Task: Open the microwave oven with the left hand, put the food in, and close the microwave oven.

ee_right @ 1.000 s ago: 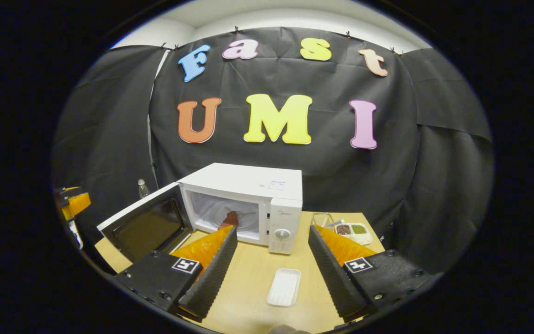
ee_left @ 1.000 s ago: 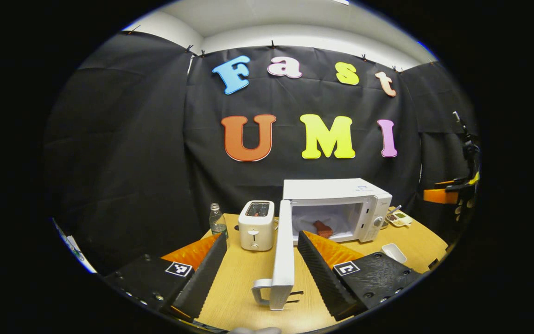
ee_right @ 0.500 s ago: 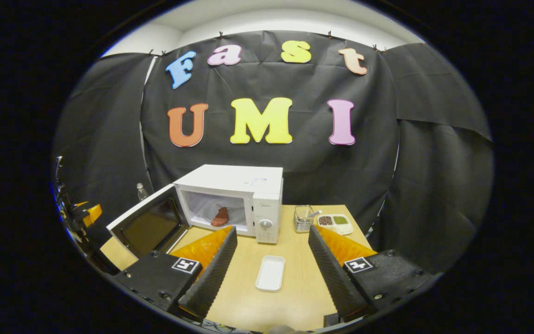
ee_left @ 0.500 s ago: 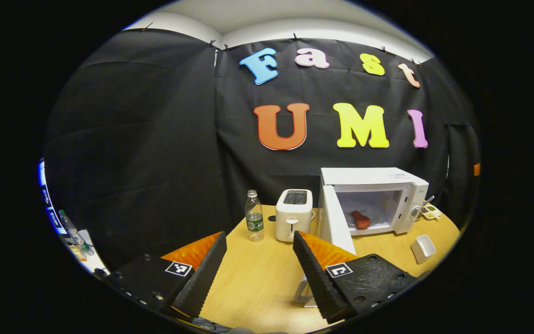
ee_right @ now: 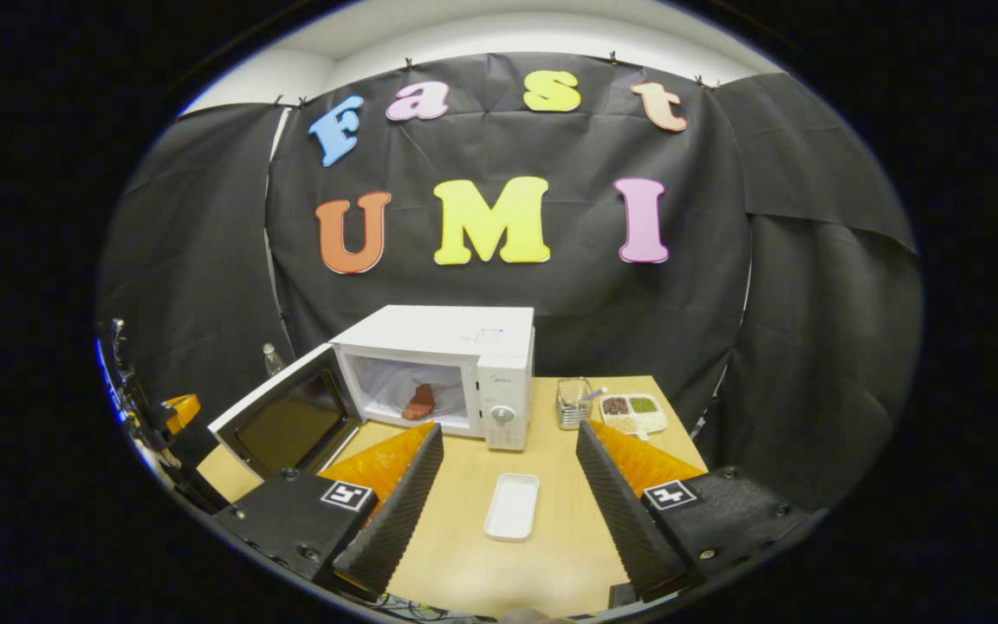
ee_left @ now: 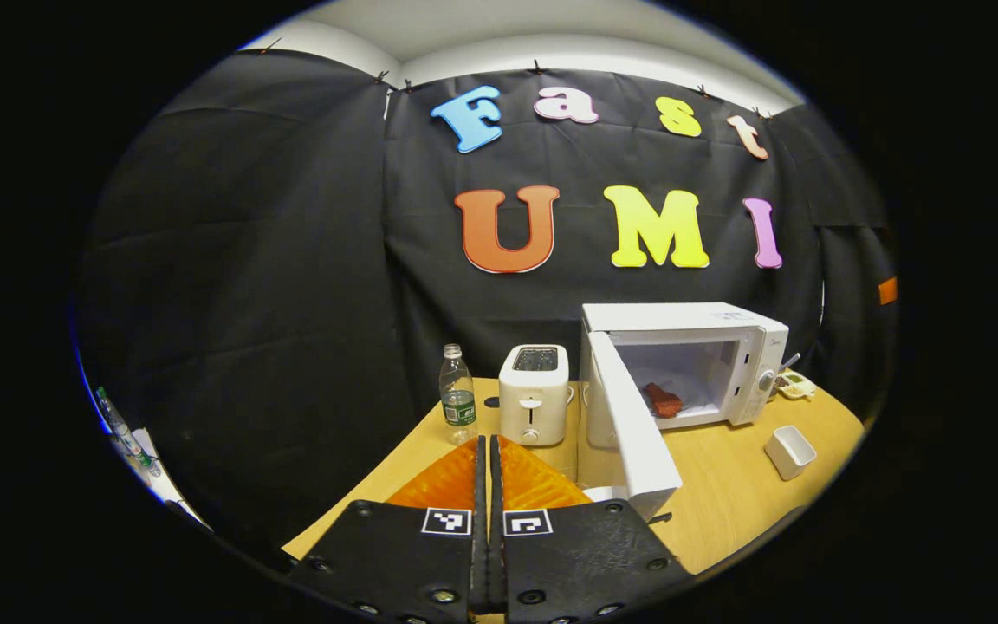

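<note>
White boxy microwave oven (ee_right: 456, 364) sits at my 12 o'clock on the wooden table, its dark-windowed door (ee_right: 287, 422) swung wide open toward 10. Reddish-brown chunk of food (ee_right: 419, 402) lies inside the cavity.

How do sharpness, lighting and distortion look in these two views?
Left gripper view: sharp, evenly lit, the microwave door bowed by the fisheye. Right gripper view: equally sharp, the food inside clearly lit, table edge curved, no glare.

Wooden table (ee_right: 551, 555) carries microwave (ee_right: 456, 347), toaster (ee_left: 534, 394), water bottle (ee_left: 457, 396), white tray (ee_right: 512, 507), wire basket (ee_right: 573, 405), divided dish (ee_right: 633, 412).
</note>
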Motion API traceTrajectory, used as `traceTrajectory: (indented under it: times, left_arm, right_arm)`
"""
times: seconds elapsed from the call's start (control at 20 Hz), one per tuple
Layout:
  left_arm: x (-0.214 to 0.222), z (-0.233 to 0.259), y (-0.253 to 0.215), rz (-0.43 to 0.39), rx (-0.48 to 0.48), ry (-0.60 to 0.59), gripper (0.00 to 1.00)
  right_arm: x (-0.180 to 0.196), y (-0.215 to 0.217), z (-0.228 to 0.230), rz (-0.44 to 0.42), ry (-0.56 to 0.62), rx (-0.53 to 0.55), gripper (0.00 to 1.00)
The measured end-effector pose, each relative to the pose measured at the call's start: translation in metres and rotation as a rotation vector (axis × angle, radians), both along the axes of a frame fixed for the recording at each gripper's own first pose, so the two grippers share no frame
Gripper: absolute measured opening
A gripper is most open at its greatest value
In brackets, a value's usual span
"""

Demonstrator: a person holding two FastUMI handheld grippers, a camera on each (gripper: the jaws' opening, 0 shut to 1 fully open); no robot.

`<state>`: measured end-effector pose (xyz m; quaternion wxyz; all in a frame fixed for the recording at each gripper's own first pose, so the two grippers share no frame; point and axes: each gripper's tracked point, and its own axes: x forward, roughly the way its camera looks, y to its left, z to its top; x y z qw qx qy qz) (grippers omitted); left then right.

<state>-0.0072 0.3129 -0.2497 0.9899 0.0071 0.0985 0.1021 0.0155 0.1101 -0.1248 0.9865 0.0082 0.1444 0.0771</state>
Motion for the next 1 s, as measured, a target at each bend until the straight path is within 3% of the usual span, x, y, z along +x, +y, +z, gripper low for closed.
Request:
traceTrajectory:
  times: [0.05,0.1,0.15,0.4,0.6,0.65,0.7,1.0]
  left_arm:
    - [0.002,-0.015,0.0,-0.007,-0.02,0.034,0.0]
    - [0.005,-0.025,0.003,0.001,-0.034,0.049,0.0]
    - [0.006,-0.034,0.005,0.005,-0.05,0.066,0.0]
    - [0.009,-0.055,0.0,-0.013,-0.075,0.098,0.0]
    - [0.016,-0.057,-0.022,-0.076,-0.074,0.095,0.0]
    - [0.019,-0.06,-0.024,-0.075,-0.061,0.099,0.0]
    - [0.021,-0.063,-0.03,-0.083,-0.063,0.11,0.0]
    - [0.022,-0.066,-0.092,-0.205,-0.1,0.1,0.0]
  right_arm:
    - [-0.001,-0.001,-0.002,-0.004,0.007,0.002,0.92]
    - [-0.001,-0.003,-0.005,-0.009,0.016,0.001,0.99]
    - [-0.002,-0.006,-0.005,-0.015,0.021,0.002,0.92]
    - [-0.01,-0.016,-0.008,-0.046,0.039,0.006,0.92]
    - [-0.018,-0.015,-0.013,-0.056,0.063,0.023,0.92]
    - [-0.02,-0.015,-0.012,-0.059,0.062,0.024,0.99]
    - [-0.022,-0.013,-0.011,-0.056,0.061,0.026,0.92]
    - [-0.034,-0.009,-0.015,-0.06,0.065,0.037,0.92]
